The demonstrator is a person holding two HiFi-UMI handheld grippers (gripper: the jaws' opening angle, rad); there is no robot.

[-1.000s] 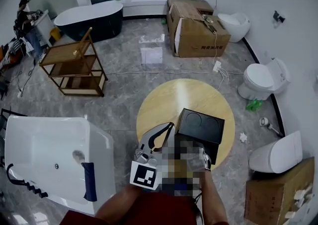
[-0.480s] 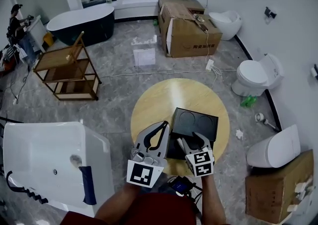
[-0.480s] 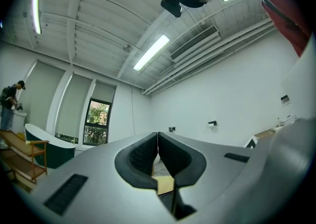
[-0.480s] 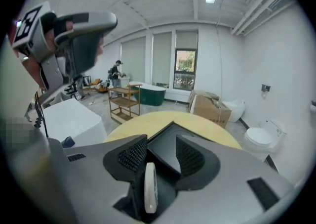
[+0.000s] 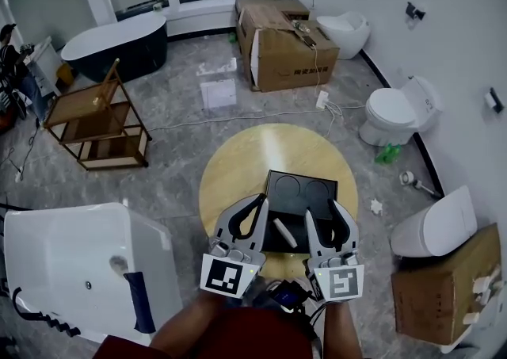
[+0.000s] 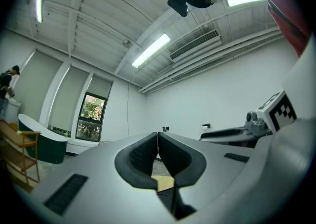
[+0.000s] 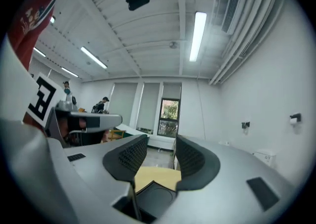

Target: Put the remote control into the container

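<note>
A white remote control (image 5: 282, 232) lies inside the near part of the black container (image 5: 302, 191). The container stands on the round wooden table (image 5: 257, 158). My right gripper (image 5: 322, 209) hovers at the container's near right edge, open, with nothing between its fingers. In the right gripper view the gripper (image 7: 160, 145) looks over the container (image 7: 152, 201) and the table (image 7: 157, 175). My left gripper (image 5: 258, 204) is shut and empty, just left of the container. In its own view the left gripper (image 6: 157, 137) shows its jaws touching above a bit of the table (image 6: 165, 184).
A white bathtub (image 5: 75, 258) stands close on the left. A wooden rack (image 5: 93, 118) and a dark bathtub (image 5: 115, 39) are farther back. Cardboard boxes (image 5: 283, 50) stand behind the table. Toilets (image 5: 390, 116) line the right wall. A person (image 5: 11, 63) stands at the far left.
The right gripper has drawn back from over the container toward me and its jaws stand wider. The remote stays in the container. The left gripper has hardly moved.
</note>
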